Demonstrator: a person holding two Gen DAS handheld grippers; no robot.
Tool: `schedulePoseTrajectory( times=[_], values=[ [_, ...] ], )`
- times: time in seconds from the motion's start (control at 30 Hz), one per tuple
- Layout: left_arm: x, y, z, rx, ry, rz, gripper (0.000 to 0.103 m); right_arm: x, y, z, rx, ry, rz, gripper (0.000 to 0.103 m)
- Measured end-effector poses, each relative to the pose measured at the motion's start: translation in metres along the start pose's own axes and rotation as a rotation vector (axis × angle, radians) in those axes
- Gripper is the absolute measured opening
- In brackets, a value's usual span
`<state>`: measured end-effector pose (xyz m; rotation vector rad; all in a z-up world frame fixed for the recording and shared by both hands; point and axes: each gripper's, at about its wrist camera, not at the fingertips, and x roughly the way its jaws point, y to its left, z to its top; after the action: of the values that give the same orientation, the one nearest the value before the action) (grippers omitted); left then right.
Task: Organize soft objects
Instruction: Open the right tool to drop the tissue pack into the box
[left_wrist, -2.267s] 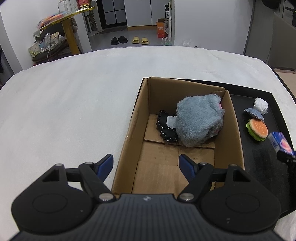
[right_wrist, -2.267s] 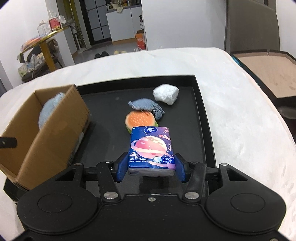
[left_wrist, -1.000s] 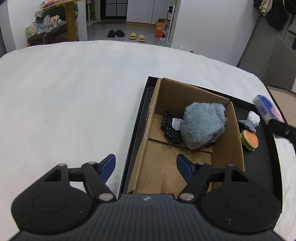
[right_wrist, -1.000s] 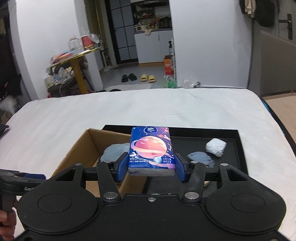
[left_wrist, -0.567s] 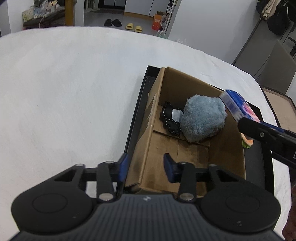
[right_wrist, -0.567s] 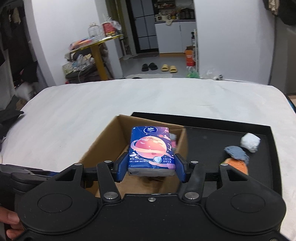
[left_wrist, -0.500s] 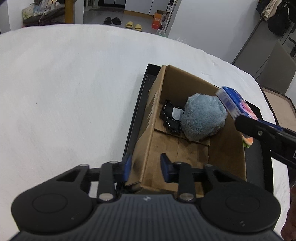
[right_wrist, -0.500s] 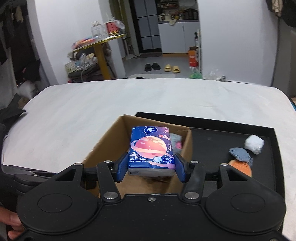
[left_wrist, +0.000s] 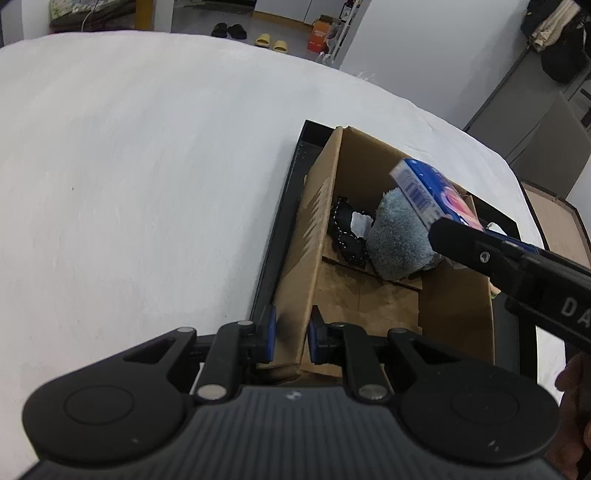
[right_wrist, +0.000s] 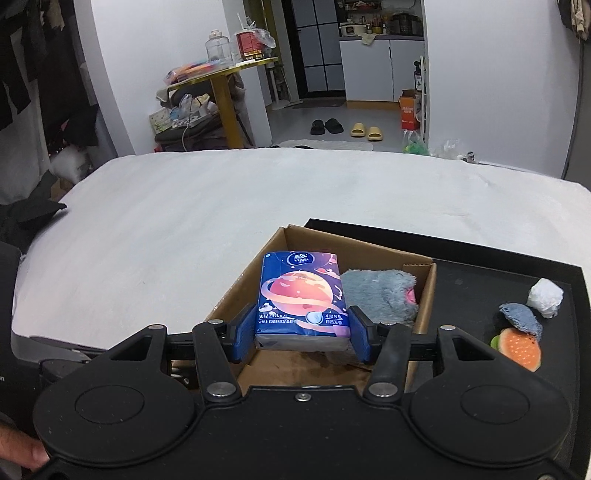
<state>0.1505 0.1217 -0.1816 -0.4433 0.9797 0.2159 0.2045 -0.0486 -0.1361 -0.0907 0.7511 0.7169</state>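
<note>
Low in the left wrist view, the left gripper (left_wrist: 290, 334) has its blue pads pinched onto the near left wall of the cardboard box (left_wrist: 314, 236), one pad outside the wall, one inside. The box sits at the centre of the frame on a black tray (left_wrist: 275, 236), which lies on the white tabletop (left_wrist: 129, 166).

In from the right edge comes the right gripper (right_wrist: 301, 334), clamped on a blue tissue pack (right_wrist: 301, 299) with a pink planet printed on it. In the right wrist view the pack sits square between the two blue pads at centre frame, held above the open box. The left wrist view shows the same pack (left_wrist: 432, 194) hanging over the box's right half, right above a grey plush toy (left_wrist: 397, 240).

Inside the box, that grey plush lies against the far right wall, with a black trimmed fabric piece (left_wrist: 345, 230) just left of it, touching.

Out on the tray, at the right edge of the right wrist view: a white wad (right_wrist: 546, 297), a small blue-grey plush piece (right_wrist: 521, 316) and an orange burger toy (right_wrist: 517, 349), clustered close together, well apart from the box.
</note>
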Motion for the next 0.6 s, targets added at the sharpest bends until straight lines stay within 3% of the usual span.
schedulePoseTrajectory(
  times=[0.1, 0.17, 0.6],
  values=[
    [0.001, 0.003, 0.001, -0.017, 0.009, -0.004, 0.016, 0.002, 0.0, 0.0, 0.024, 0.008, 0.055, 0.06],
    [0.002, 0.002, 0.002, -0.016, 0.013, -0.001, 0.017, 0.002, 0.003, -0.003, 0.006, 0.016, 0.041, 0.069],
    [0.002, -0.011, 0.001, 0.04, 0.009, 0.082, 0.021, -0.024, -0.022, -0.015, 0.053, -0.004, 0.027, 0.069]
  ],
)
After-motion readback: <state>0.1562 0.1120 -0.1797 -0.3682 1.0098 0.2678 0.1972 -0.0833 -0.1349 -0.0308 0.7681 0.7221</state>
